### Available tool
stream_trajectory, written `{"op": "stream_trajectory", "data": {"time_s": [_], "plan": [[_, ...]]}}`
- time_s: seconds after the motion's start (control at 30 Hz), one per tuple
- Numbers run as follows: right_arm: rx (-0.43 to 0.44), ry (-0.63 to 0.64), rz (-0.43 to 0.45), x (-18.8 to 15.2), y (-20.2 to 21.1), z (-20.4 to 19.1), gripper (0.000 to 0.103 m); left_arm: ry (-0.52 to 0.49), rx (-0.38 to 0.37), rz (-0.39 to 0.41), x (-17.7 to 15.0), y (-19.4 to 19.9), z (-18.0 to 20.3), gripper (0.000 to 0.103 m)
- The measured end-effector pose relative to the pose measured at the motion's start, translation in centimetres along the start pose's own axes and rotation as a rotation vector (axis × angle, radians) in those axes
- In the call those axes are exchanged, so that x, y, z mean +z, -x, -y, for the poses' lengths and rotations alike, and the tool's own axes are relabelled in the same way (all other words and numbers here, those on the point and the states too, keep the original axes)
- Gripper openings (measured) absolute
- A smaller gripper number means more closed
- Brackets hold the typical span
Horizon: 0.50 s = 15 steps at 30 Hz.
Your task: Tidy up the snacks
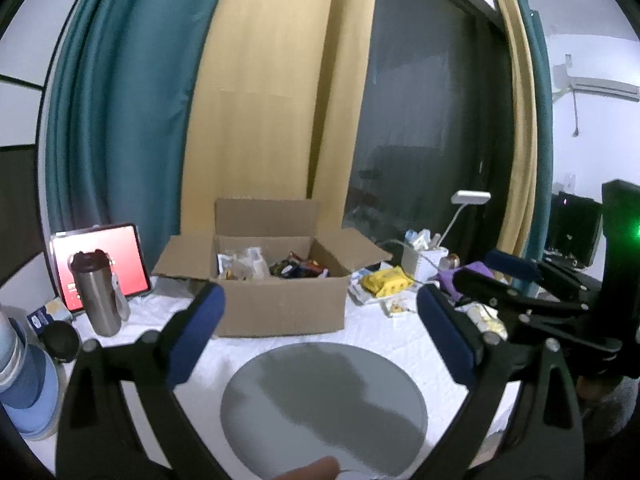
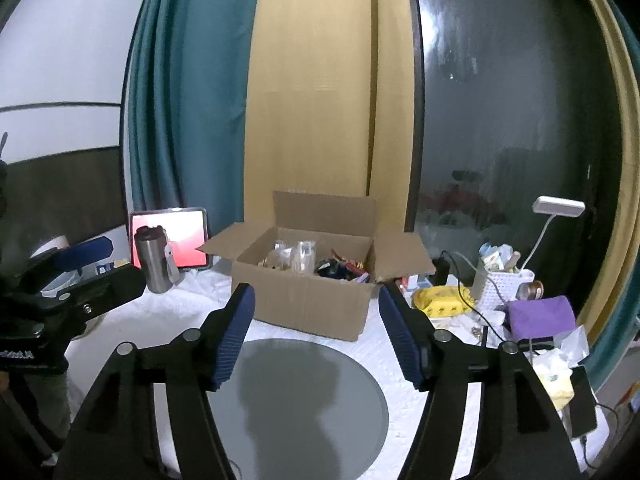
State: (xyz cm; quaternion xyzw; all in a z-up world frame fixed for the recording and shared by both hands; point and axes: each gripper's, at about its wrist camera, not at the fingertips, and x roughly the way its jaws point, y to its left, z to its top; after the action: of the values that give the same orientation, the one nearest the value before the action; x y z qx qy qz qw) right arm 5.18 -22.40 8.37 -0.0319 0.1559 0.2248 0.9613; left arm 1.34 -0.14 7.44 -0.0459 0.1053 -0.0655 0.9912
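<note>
An open cardboard box (image 1: 280,304) stands on the white table, with several snack packets (image 1: 276,266) inside; it also shows in the right wrist view (image 2: 316,304), snacks (image 2: 320,264) inside. A round grey mat (image 1: 324,404) lies in front of the box, also in the right wrist view (image 2: 304,404). My left gripper (image 1: 320,320) is open and empty above the mat, short of the box. My right gripper (image 2: 316,320) is open and empty likewise. Each gripper shows at the edge of the other's view, the right (image 1: 520,280) and the left (image 2: 80,272).
A steel travel mug (image 1: 98,292) and a red-screened tablet (image 1: 100,264) stand left of the box. A yellow packet (image 1: 386,282), white basket (image 2: 504,288), lamp (image 2: 558,206), purple cloth (image 2: 540,320), cables and phone (image 2: 582,400) crowd the right. Curtains and a dark window are behind.
</note>
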Motion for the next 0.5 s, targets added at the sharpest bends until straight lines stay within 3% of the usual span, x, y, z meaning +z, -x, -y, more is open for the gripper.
{"op": "stream_trajectory", "data": {"time_s": [0.2, 0.5], "plan": [[-0.009, 0.000, 0.045, 0.2, 2.5, 0.2, 0.068, 0.004, -0.025, 0.063, 0.2, 1.9, 0.1, 0.098], [-0.032, -0.006, 0.082, 0.0, 4.6, 0.5, 0.069, -0.003, 0.042, 0.066, 0.5, 2.7, 0.4, 0.098]]}}
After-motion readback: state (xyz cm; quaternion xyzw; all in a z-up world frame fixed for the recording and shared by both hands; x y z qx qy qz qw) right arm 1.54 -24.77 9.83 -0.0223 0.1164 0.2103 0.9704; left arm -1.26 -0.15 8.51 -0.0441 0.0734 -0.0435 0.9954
